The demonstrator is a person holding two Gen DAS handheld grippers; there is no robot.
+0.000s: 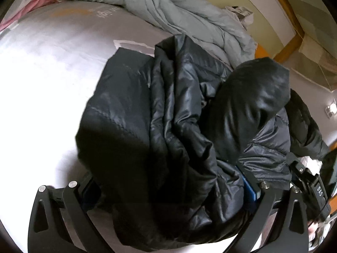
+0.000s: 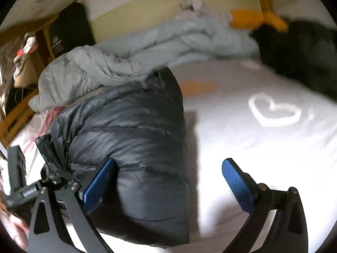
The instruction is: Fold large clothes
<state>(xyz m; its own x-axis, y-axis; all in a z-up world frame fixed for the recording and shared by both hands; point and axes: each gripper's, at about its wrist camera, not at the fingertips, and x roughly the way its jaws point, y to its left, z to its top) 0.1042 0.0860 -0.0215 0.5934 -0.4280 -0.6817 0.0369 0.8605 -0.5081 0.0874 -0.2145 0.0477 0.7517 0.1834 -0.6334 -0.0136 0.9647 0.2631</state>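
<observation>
Tongs first: left gripper [image 1: 170,191] is sitting with its jaws spread around a thick bunch of the black puffer jacket [image 1: 168,116]; one blue pad [image 1: 249,191] is pressing the fabric, the other is buried under it, so I can't tell whether it's actually clamping. Right gripper [image 2: 168,187] is gaping wide, gripping nothing; its left blue pad [image 2: 99,186] is just touching the jacket's near side, the other pad [image 2: 237,184] is hanging over bare white bedsheet [image 2: 263,147].

Jacket is lying bundled in a rough fold on the sheet, with the grey-blue duvet [image 2: 118,61] heaped just behind it.

Risks, my read:
- Slick, puffy shell is likely springing back; the fold could be opening as soon as pressure is coming off.
- Left bite is looking too bulky; layers could be slipping out unevenly and dragging the bundle askew.
- Jacket's far edge is touching the duvet; a push could be snagging it.

Containers: none showing near the jacket, nothing to report inside.
</observation>
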